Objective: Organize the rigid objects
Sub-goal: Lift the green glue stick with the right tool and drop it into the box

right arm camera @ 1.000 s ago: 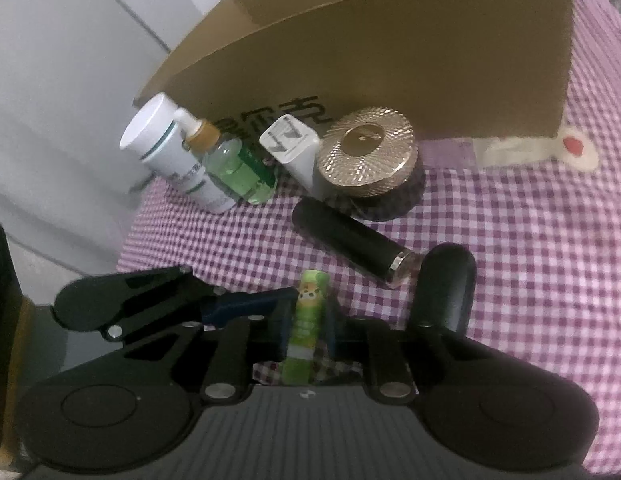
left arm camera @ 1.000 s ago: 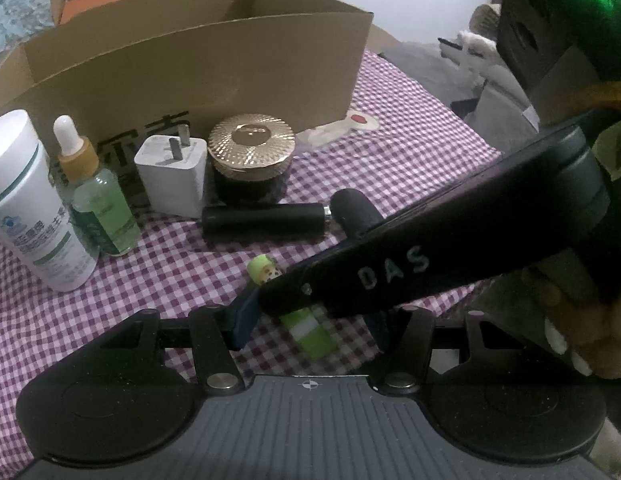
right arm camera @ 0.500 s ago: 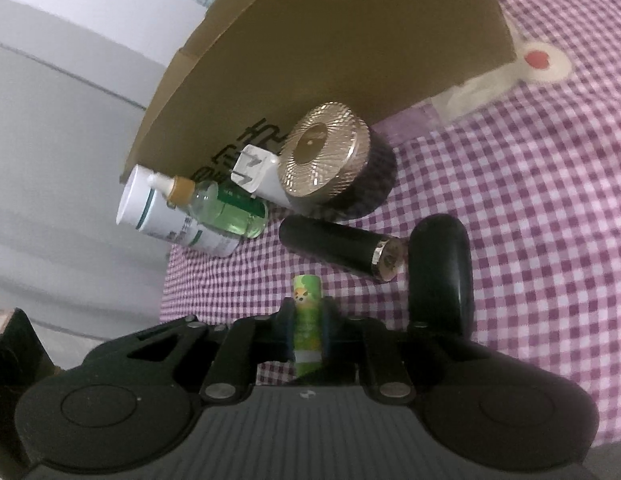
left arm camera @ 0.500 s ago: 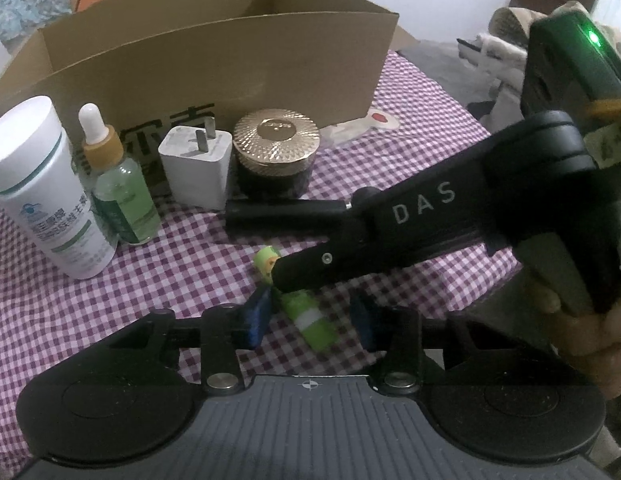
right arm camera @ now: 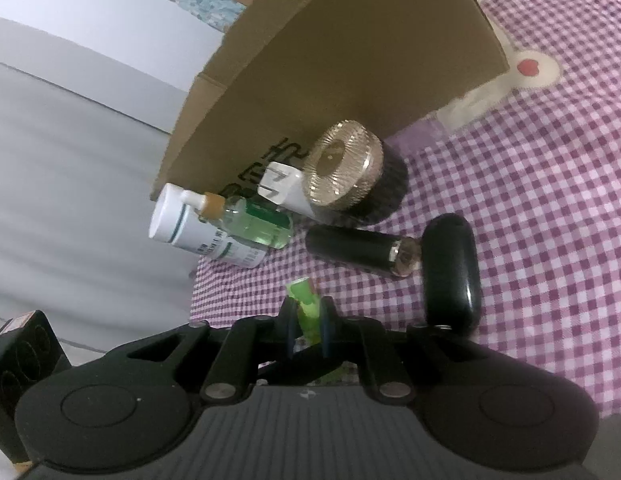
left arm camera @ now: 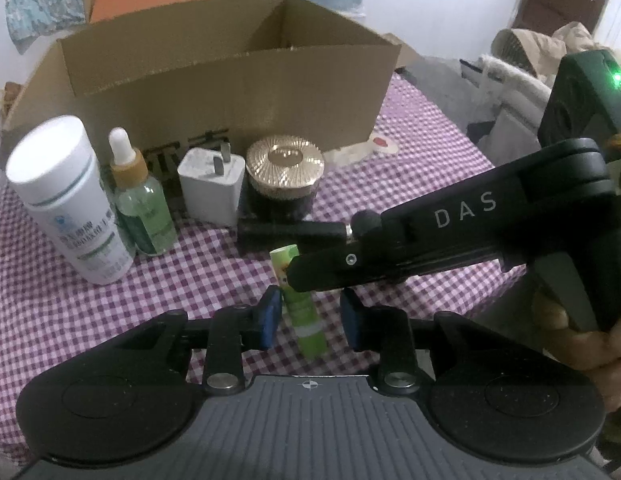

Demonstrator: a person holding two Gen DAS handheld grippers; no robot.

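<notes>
Lifted green tube point(right arm camera: 304, 308); cardboard box point(left arm camera: 214, 92) contents unseen.

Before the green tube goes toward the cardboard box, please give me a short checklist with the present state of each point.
1. Right hand-held gripper shut on the green tube: ok.
2. Left hand-held gripper open, apart from the tube: ok.
3. Cardboard box open on top: ok.
4. Free room inside the box: cannot tell, its floor is hidden.
5. Way to the box: not ok if kept low; the black cylinder and the gold-lidded jar stand between.
6. Tube off the cloth: cannot tell.
</notes>
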